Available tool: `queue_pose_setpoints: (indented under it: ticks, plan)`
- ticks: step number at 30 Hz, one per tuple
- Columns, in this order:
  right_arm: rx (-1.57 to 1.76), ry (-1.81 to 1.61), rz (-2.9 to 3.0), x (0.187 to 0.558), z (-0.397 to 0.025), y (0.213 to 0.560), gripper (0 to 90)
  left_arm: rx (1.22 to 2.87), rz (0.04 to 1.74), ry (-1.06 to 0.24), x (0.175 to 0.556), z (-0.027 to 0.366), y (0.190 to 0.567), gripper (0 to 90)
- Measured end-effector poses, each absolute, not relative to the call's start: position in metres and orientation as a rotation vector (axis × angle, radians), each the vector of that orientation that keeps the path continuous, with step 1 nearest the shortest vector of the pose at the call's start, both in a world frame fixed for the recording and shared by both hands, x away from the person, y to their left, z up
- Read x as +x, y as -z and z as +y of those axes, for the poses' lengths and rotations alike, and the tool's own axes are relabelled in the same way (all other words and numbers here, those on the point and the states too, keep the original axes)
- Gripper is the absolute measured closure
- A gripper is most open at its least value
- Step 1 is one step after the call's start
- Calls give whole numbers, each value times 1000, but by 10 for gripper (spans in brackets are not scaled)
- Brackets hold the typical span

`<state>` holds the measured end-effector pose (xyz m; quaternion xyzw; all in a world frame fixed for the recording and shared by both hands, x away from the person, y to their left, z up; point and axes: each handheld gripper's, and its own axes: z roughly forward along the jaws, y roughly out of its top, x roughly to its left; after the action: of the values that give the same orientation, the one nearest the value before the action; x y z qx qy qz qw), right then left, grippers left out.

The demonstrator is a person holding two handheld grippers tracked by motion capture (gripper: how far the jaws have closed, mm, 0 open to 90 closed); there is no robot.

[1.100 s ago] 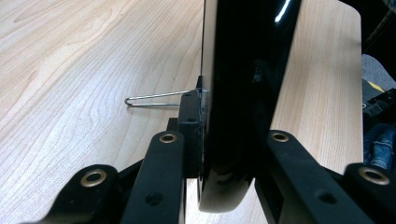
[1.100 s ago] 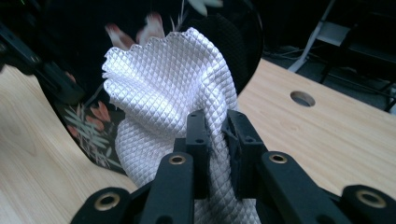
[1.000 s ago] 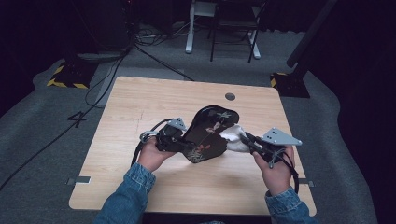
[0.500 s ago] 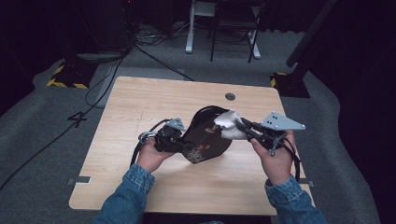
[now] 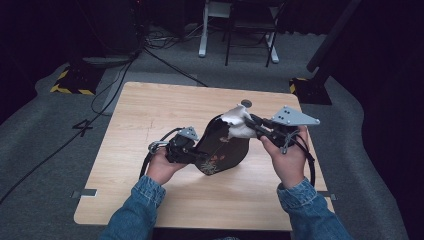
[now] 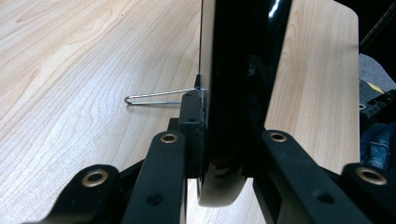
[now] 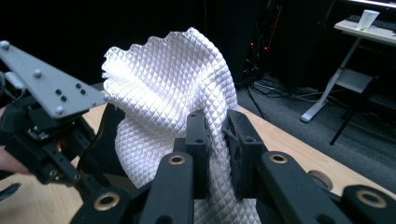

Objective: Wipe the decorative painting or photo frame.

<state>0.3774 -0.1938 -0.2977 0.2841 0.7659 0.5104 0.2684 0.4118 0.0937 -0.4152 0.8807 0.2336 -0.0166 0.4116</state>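
Note:
A black lacquered plate [image 5: 225,150] with a flower pattern stands on edge above the table [image 5: 150,115]. My left gripper [image 5: 196,153] is shut on its lower left rim; in the left gripper view the plate [image 6: 243,70] sits edge-on between the jaws of that gripper [image 6: 226,133]. My right gripper [image 5: 254,125] is shut on a white quilted cloth [image 5: 237,122], which lies against the plate's top edge. In the right gripper view the cloth [image 7: 173,79] billows above the gripper [image 7: 218,130], with the plate [image 7: 100,144] and the left gripper [image 7: 42,140] behind it at the left.
A thin wire loop [image 6: 154,99] sticks out beside the left jaw over the wooden top. A round grommet [image 5: 246,103] sits near the table's far edge. Beyond the table are cables [image 5: 150,50], a chair [image 5: 250,30] and a white desk leg [image 7: 327,98].
My right gripper has carried the cloth up and left, from beside the plate's right edge to its top edge. The left gripper and plate have stayed nearly still.

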Motion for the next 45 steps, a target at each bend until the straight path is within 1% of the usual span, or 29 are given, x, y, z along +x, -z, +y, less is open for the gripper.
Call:
queue_pose_setpoints:
  ticks: [12,20,30,45]
  plan:
    - [761,-1341,2036,392,-176,289,800,2224,569,45,412,94,415,794]
    - [773,-1307,2039,399,-174,290,799,2223,567,39,412,94,416,796]
    - [806,-1237,2069,407,-179,301,798,2223,566,40,412,94,416,796]
    - [833,-1157,2075,410,-191,311,797,2224,568,38,412,94,416,796]
